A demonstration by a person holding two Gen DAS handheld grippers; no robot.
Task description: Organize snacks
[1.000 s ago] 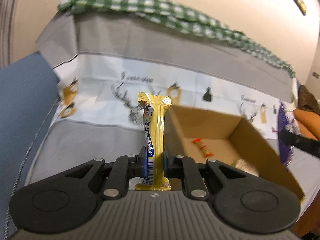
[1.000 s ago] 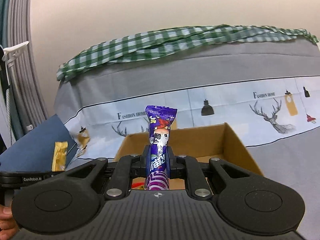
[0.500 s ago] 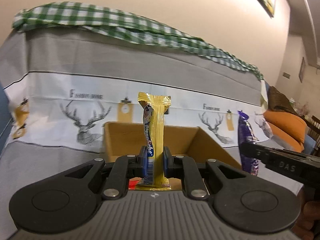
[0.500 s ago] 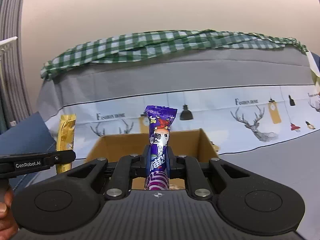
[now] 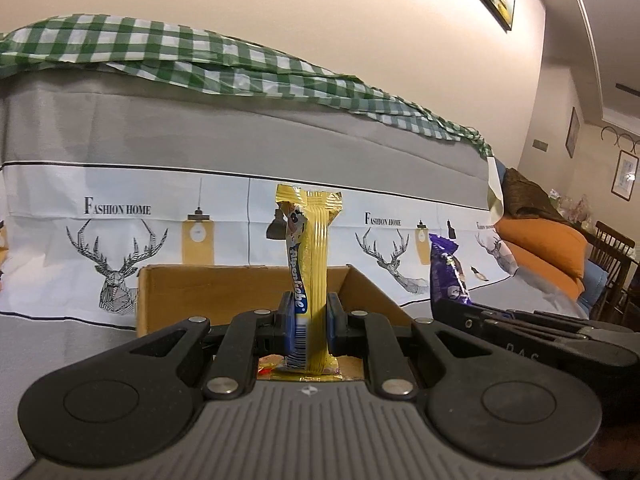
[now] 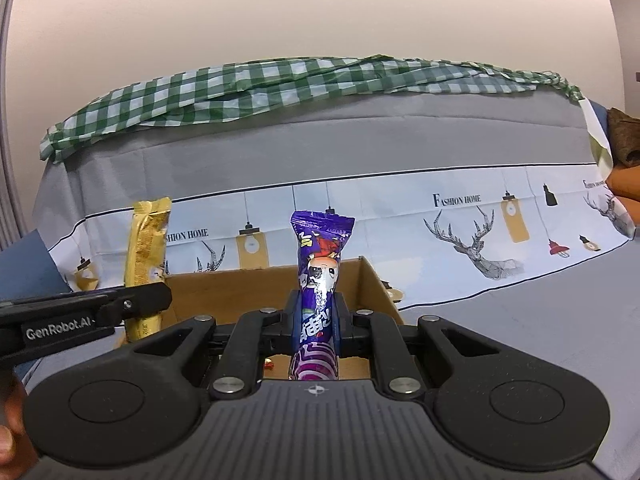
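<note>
The left gripper (image 5: pixel 307 322) is clamped on a yellow pack (image 5: pixel 310 276), held upright by its lower half so the long wrapper stands clear above the jaws. The right gripper (image 6: pixel 316 322) is closed the same way on a purple pack (image 6: pixel 320 280), also upright. Both hang at the near side of the box (image 5: pixel 224 292), an open cardboard carton on the grey cover, and each pack's lower end shows over the box floor. Judging by that, the packs are held by the lower half and brought here so they can be dropped straight into the box.

Seen from the left wrist, the purple pack stands just right of the box; seen from the right wrist, the yellow pack stands at the box's left edge. A small red-wrapped sweet (image 6: pixel 269 363) lies on the box floor, so some sorting seems done.

The yellow pack reads "Alpenliebe" in blue. The purple pack bears a cartoon face and Chinese characters I cannot read. The left gripper's side reads "GenRobot.AI". The cloth (image 6: pixel 460 220) behind the box repeats "FASHION HOME" beside deer heads and lamps.
</note>
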